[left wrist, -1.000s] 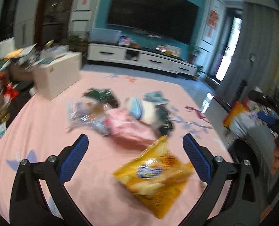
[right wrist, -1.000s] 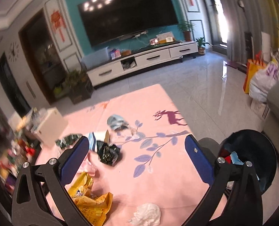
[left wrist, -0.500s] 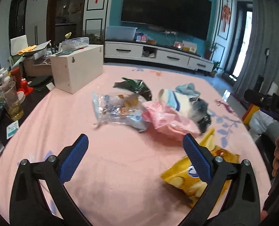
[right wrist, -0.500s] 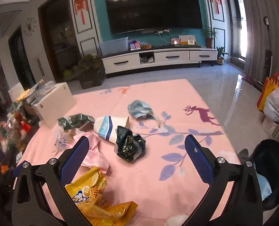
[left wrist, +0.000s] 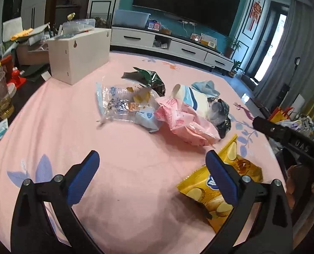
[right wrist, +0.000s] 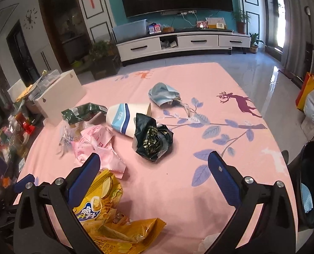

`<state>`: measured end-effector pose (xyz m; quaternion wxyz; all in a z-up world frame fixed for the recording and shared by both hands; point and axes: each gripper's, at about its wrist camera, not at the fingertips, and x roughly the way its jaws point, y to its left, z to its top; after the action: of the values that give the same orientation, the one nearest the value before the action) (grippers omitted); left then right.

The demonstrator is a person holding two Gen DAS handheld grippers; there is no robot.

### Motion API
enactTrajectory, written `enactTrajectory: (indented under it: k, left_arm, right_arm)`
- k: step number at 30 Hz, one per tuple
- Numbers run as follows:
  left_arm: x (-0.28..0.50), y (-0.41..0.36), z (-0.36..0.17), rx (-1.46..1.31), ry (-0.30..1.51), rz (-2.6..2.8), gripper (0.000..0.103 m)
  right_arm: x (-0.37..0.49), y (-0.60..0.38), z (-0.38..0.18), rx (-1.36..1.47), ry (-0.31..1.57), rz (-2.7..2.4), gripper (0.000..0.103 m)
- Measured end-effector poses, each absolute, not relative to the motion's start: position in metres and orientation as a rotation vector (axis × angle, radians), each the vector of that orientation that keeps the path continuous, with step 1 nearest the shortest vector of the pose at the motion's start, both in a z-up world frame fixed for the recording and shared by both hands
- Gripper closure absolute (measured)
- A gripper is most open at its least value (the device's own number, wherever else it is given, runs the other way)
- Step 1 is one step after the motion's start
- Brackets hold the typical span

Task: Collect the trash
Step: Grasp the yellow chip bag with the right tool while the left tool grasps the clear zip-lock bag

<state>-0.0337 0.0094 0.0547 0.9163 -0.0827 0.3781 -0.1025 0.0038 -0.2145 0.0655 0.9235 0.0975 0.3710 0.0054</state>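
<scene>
As nothing is gripped yet, left gripper [left wrist: 150, 167] and right gripper [right wrist: 152, 169] hover spread wide | yellow chip bag [right wrist: 106, 218] lies nearest on pink cloth [right wrist: 178, 190] | dark bin [right wrist: 309, 190] waits right.

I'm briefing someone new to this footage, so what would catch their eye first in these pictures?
Probably the litter heaped mid-way across the pink patterned cloth: a crumpled pink wrapper, a black bag, a tipped paper cup and a blue face mask. Nearest the cameras lies a bright yellow chip bag, beside the open right gripper. The left gripper is open too, empty.
</scene>
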Motion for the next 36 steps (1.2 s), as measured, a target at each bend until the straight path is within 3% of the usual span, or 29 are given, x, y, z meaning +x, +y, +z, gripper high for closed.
enactTrajectory:
  k: [12,25,30,36]
  left_arm:
    - [-0.024,0.048,0.053,-0.360,0.814,-0.206,0.003]
    - [0.000,0.084,0.047,-0.477,0.849,-0.164,0.003]
    - [0.037,0.101,0.033,-0.612,0.873,-0.178,0.004]
    - [0.078,0.090,0.024,-0.561,0.898,-0.192,0.005]
  right_arm:
    - [0.000,-0.215,0.071,0.261,0.780,0.096,0.003]
    - [0.007,-0.189,0.052,0.268,0.941,0.275,0.004]
    - [0.012,-0.174,0.040,0.220,0.991,0.315,0.021]
    - [0.011,-0.160,0.034,0.111,1.018,0.322,0.064]
